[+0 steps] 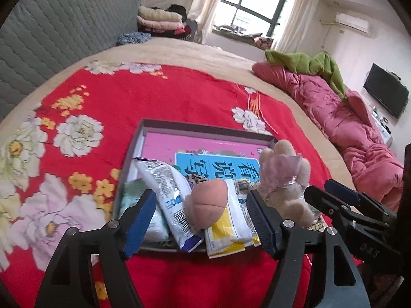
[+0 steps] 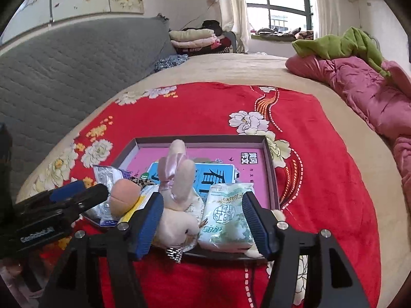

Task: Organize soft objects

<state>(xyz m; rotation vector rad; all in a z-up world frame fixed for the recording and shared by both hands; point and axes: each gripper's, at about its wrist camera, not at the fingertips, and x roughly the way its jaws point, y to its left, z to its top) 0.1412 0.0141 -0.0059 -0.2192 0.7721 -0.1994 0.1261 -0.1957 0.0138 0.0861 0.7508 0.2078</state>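
Both jaws stand spread and empty — left gripper (image 1: 203, 215) and right gripper (image 2: 203, 220) hover over the box (image 2: 269, 154), where rabbit (image 2: 177, 205), peach toy (image 1: 209, 200) and tissue packs (image 2: 226, 215) lie gathered — apparently just set down.

Fuzzy cloth plush rabbit (image 2: 177, 220) beside a glossy, crinkled plastic tissue pack (image 2: 226, 220) — both in the matt cardboard tray (image 2: 272, 169), on a velvety red blanket (image 2: 179, 107).
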